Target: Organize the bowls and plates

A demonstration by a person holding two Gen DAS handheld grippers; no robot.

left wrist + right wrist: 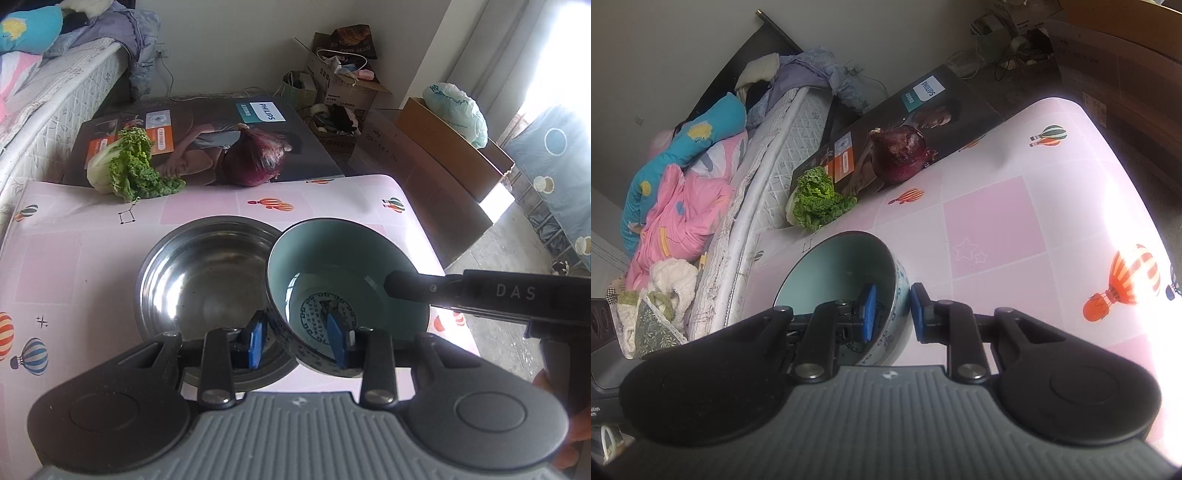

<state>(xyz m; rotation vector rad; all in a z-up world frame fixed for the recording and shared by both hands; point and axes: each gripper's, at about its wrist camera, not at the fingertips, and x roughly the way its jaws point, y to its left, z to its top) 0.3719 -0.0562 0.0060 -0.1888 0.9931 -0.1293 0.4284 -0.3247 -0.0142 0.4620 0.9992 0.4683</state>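
Both grippers are gripping the same teal bowl (347, 291) by its rim. The bowl is glazed teal inside with a blue-and-white pattern outside and a round printed motif on its floor; nothing is lying in it. It is sitting tilted, its mouth leaning toward the far side of the table, partly overlapping the steel bowl (207, 277) beside it. Whether the two bowls are touching cannot be told.

The steel bowl is resting on the pink balloon-print tablecloth (74, 266) and is holding nothing but reflections.

Left gripper (297, 341): clenched on the near rim of the teal bowl, one blue pad inside the wall, the other outside, over the steel bowl. It is pointing steeply downward.

Right gripper (891, 312): clenched on the teal bowl's (842, 273) wall, one blue pad inside, one outside against the patterned face. In the left wrist view its black body, lettered DAS, is reaching in from the right, with part of a hand (554, 387) showing behind it. It is pointing down at a shallower slant than the left.

At the far table edge a leafy cabbage (125, 166) and a red onion (255, 158) are lying against a dark Philips box (229, 125). A bed with pink and blue bedding (683, 184) is standing alongside the table.
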